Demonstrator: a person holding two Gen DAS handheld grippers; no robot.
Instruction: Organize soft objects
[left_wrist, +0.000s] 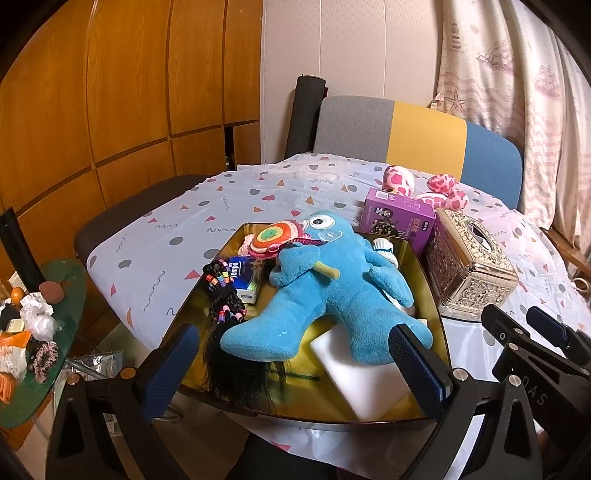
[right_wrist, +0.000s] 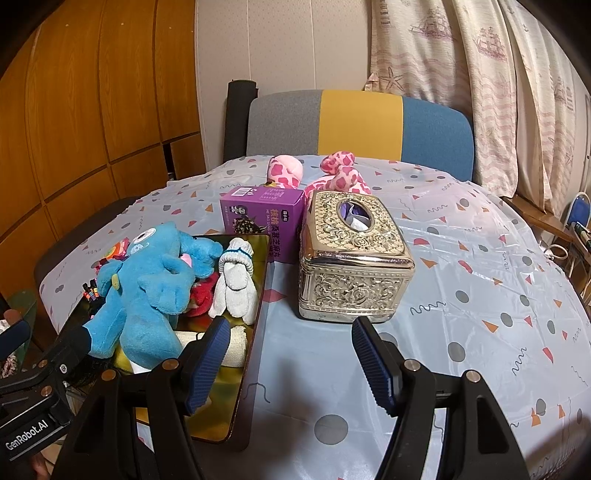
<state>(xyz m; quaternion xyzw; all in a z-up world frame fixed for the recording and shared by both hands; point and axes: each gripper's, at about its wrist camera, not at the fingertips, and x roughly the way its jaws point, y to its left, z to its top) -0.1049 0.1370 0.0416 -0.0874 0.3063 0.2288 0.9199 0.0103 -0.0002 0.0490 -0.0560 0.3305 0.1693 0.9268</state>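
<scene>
Blue-padded left tongs (left_wrist: 295, 365) hang wide apart and empty over the near rim of the shiny gold tray (left_wrist: 439, 295), while the right tongs (right_wrist: 291, 362) sit half-spread, gripping nothing, above the dotted plastic-covered counter (right_wrist: 480, 295) before the ornate silver tissue box (right_wrist: 351, 266). Sprawled in the tray is the bright blue plush creature (left_wrist: 325, 295), light and squashy, I'd judge, best pinched across its thick body; the pink spotted plush (right_wrist: 332, 177) waits beyond the purple carton (right_wrist: 258, 206), both tongs tilted downward.

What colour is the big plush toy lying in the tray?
Bright blue. The plush toy shows best in the left wrist view, sprawled across the gold tray.
</scene>
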